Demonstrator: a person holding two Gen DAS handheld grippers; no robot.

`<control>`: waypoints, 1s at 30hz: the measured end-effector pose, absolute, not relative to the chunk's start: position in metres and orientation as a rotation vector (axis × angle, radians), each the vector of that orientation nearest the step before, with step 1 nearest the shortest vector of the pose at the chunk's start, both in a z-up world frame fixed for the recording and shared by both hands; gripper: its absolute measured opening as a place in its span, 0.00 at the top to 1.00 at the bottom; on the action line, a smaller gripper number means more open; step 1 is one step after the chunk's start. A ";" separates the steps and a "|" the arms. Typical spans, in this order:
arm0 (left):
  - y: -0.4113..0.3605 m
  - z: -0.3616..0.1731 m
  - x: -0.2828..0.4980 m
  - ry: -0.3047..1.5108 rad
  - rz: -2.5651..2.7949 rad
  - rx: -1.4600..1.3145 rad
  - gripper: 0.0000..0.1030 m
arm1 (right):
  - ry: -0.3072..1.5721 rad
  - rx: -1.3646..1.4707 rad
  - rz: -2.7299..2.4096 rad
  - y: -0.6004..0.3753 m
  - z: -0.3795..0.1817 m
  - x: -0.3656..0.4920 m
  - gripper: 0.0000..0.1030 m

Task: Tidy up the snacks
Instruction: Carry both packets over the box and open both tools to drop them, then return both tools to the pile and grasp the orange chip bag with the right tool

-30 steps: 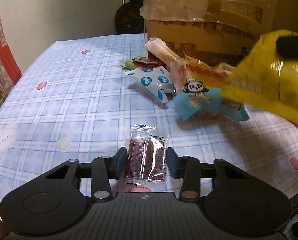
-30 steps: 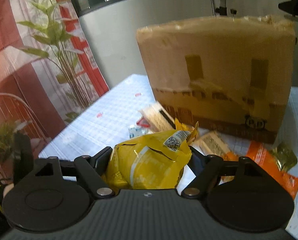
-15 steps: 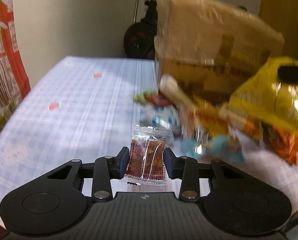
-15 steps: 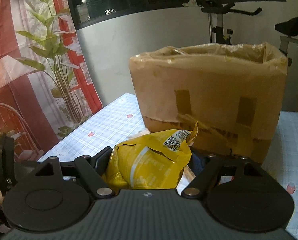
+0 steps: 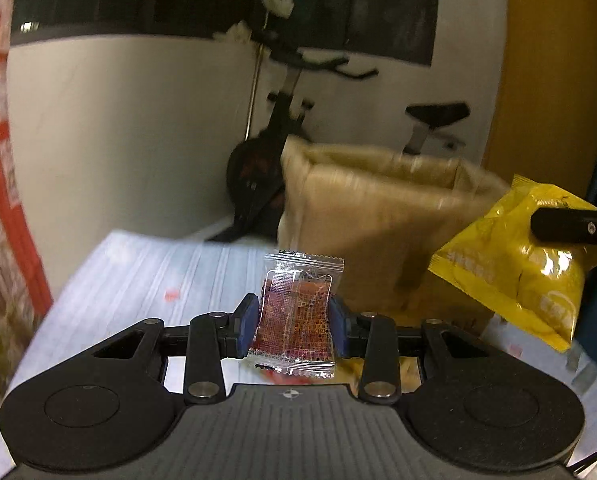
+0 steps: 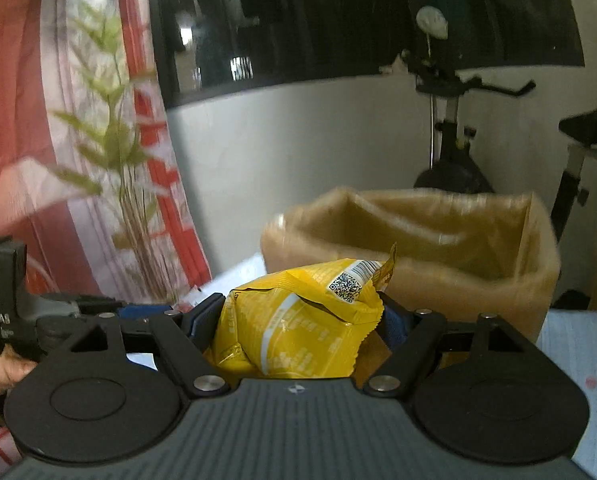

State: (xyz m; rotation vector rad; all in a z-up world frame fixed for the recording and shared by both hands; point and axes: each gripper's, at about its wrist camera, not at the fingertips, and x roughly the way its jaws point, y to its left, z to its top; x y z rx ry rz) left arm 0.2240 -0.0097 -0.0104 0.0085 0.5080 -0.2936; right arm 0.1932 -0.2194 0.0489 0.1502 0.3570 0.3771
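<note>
My left gripper [image 5: 294, 322] is shut on a small clear packet of red-brown snack [image 5: 296, 312] and holds it up in the air. My right gripper [image 6: 298, 320] is shut on a yellow snack bag [image 6: 302, 324], which also shows at the right of the left wrist view [image 5: 514, 264]. An open cardboard box lined with plastic [image 5: 378, 216] stands on the table behind both snacks; its opening shows in the right wrist view [image 6: 430, 248]. Both snacks are near the height of the box's rim.
The table has a light blue checked cloth [image 5: 138, 280]. An exercise bike [image 5: 282, 128] stands behind the box. A plant [image 6: 114, 184] and a red-and-white curtain are at the left. The left gripper's body [image 6: 26, 312] shows at the left of the right wrist view.
Both grippers have risen from the table with their snacks. The left one lifted the small packet off the cloth. The loose snacks on the table have dropped out of view.
</note>
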 end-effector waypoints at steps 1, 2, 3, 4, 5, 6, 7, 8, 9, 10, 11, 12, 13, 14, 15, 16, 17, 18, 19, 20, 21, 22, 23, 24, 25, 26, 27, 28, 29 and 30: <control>-0.012 -0.002 0.226 0.489 -0.298 0.014 0.61 | 0.337 0.156 0.375 -0.223 0.056 0.195 0.23; -0.014 0.005 0.228 0.470 -0.302 0.019 0.61 | 0.313 0.157 0.370 -0.228 0.065 0.198 0.23; -0.019 0.013 0.232 0.451 -0.309 0.022 0.61 | 0.294 0.155 0.363 -0.232 0.072 0.201 0.23; -0.023 0.021 0.234 0.435 -0.315 0.024 0.61 | 0.273 0.147 0.351 -0.237 0.080 0.205 0.23; -0.027 0.029 0.239 0.419 -0.323 0.024 0.61 | 0.257 0.139 0.337 -0.240 0.085 0.209 0.23; -0.032 0.035 0.245 0.407 -0.329 0.024 0.61 | 0.237 0.129 0.320 -0.245 0.091 0.214 0.23; -0.036 0.041 0.251 0.396 -0.335 0.022 0.61 | 0.222 0.123 0.305 -0.249 0.096 0.220 0.23; -0.043 0.045 0.258 0.388 -0.343 0.020 0.61 | 0.206 0.115 0.287 -0.253 0.100 0.226 0.23; -0.048 0.049 0.265 0.382 -0.352 0.016 0.61 | 0.194 0.096 0.268 -0.256 0.103 0.234 0.23; -0.053 0.052 0.271 0.377 -0.357 0.013 0.61 | 0.185 0.066 0.244 -0.257 0.105 0.241 0.23; -0.057 0.055 0.280 0.376 -0.363 0.011 0.61 | 0.179 0.039 0.224 -0.258 0.106 0.247 0.23; -0.064 0.058 0.290 0.377 -0.371 0.007 0.61 | 0.180 0.008 0.202 -0.259 0.105 0.256 0.23; -0.069 0.060 0.297 0.377 -0.376 0.004 0.61 | 0.185 -0.011 0.187 -0.261 0.103 0.263 0.23; -0.073 0.060 0.307 0.378 -0.382 0.002 0.61 | 0.191 -0.027 0.165 -0.262 0.099 0.271 0.23; -0.079 0.061 0.317 0.380 -0.387 -0.001 0.61 | 0.198 -0.032 0.149 -0.265 0.095 0.278 0.23; -0.084 0.061 0.327 0.384 -0.389 -0.002 0.60 | 0.206 -0.030 0.134 -0.268 0.091 0.284 0.23; -0.088 0.061 0.334 0.391 -0.391 -0.002 0.60 | 0.217 -0.023 0.114 -0.270 0.086 0.291 0.23; -0.094 0.060 0.344 0.401 -0.394 0.001 0.60 | 0.231 -0.014 0.095 -0.273 0.081 0.298 0.23; -0.099 0.058 0.352 0.410 -0.394 0.005 0.60 | 0.252 -0.002 0.085 -0.275 0.075 0.306 0.22; -0.107 0.055 0.361 0.422 -0.391 0.013 0.60 | 0.270 0.010 0.080 -0.278 0.070 0.310 0.22; -0.109 0.051 0.366 0.433 -0.392 0.021 0.58 | 0.292 0.024 0.075 -0.280 0.064 0.316 0.22; -0.114 0.049 0.374 0.447 -0.395 0.031 0.57 | 0.315 0.034 0.074 -0.282 0.058 0.320 0.20; -0.118 0.046 0.378 0.459 -0.398 0.035 0.55 | 0.347 0.042 0.075 -0.282 0.053 0.326 0.18; -0.121 0.042 0.382 0.473 -0.403 0.034 0.48 | 0.371 0.048 0.078 -0.284 0.050 0.329 0.18; -0.122 0.040 0.388 0.486 -0.404 0.029 0.41 | 0.390 0.055 0.078 -0.284 0.047 0.331 0.16; -0.123 0.037 0.392 0.495 -0.403 0.024 0.39 | 0.405 0.064 0.079 -0.286 0.045 0.331 0.13; -0.123 0.035 0.394 0.500 -0.403 0.022 0.35 | 0.410 0.072 0.081 -0.288 0.044 0.330 0.09; -0.119 0.034 0.392 0.501 -0.402 0.025 0.34 | 0.407 0.083 0.084 -0.291 0.044 0.328 0.09; -0.119 0.033 0.392 0.503 -0.397 0.033 0.34 | 0.401 0.094 0.086 -0.293 0.046 0.328 0.09; -0.117 0.034 0.392 0.505 -0.393 0.038 0.34 | 0.397 0.106 0.089 -0.296 0.048 0.324 0.09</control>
